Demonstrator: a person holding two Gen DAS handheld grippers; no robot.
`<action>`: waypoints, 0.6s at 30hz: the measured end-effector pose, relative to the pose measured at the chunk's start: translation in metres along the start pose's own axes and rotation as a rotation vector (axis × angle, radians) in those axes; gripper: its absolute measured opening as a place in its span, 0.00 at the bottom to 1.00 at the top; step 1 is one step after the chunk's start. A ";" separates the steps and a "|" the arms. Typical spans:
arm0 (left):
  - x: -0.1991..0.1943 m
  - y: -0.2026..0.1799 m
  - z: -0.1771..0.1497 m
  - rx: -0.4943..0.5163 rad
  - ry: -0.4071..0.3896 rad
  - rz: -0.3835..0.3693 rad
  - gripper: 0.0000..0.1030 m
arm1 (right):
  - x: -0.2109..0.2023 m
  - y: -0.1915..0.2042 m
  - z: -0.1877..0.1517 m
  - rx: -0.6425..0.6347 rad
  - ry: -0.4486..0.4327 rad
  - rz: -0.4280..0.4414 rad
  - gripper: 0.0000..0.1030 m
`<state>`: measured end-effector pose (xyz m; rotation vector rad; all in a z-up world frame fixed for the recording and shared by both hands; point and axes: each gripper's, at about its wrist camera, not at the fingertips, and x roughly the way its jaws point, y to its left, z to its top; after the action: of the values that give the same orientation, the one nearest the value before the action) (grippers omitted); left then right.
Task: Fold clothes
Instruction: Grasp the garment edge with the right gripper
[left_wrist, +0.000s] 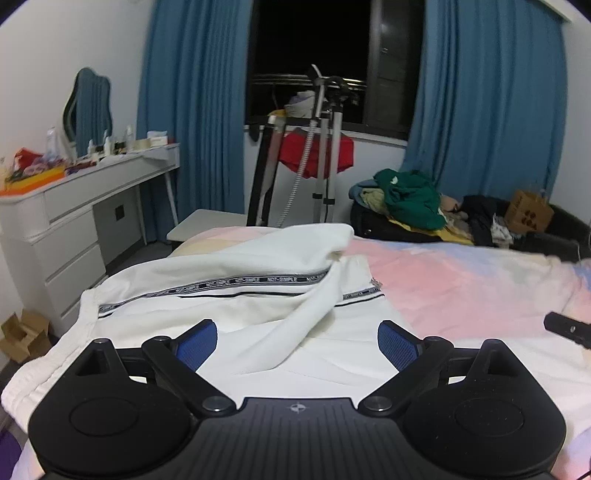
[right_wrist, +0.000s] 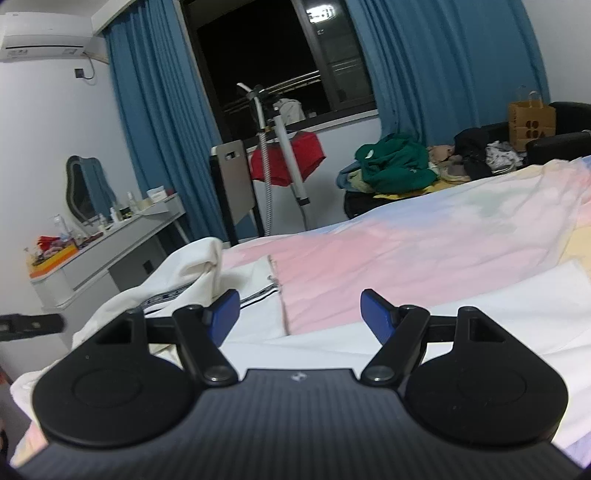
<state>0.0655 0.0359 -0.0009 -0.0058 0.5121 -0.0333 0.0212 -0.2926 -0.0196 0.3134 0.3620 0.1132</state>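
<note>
A white garment (left_wrist: 229, 295) with a black lettered stripe lies spread on the bed, one part folded across its middle. It also shows in the right wrist view (right_wrist: 177, 280). My left gripper (left_wrist: 297, 341) is open just above the garment's near part, holding nothing. My right gripper (right_wrist: 299, 314) is open over the garment's right edge and the pastel bedsheet (right_wrist: 406, 251), holding nothing. The right gripper's tip shows at the right edge of the left wrist view (left_wrist: 567, 328). The left gripper's tip shows at the left edge of the right wrist view (right_wrist: 29, 325).
The pink and blue bedsheet (left_wrist: 461, 280) covers the bed. A white dresser (left_wrist: 74, 214) stands at the left. A garment steamer stand (left_wrist: 321, 147) with a red garment is by the window. A pile of clothes (left_wrist: 410, 199) and a paper bag (left_wrist: 528, 212) lie beyond the bed.
</note>
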 end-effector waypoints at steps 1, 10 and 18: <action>0.005 -0.002 -0.003 0.014 -0.003 0.005 0.92 | 0.002 0.002 -0.002 0.002 0.006 0.009 0.72; 0.030 0.013 -0.029 0.001 0.015 -0.013 0.92 | 0.022 0.008 -0.008 -0.001 0.045 0.035 0.72; 0.036 0.021 -0.040 -0.047 0.012 0.016 0.93 | 0.103 0.006 -0.015 0.071 0.175 0.105 0.68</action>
<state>0.0777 0.0554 -0.0535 -0.0472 0.5252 -0.0058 0.1114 -0.2655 -0.0653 0.3943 0.5242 0.2319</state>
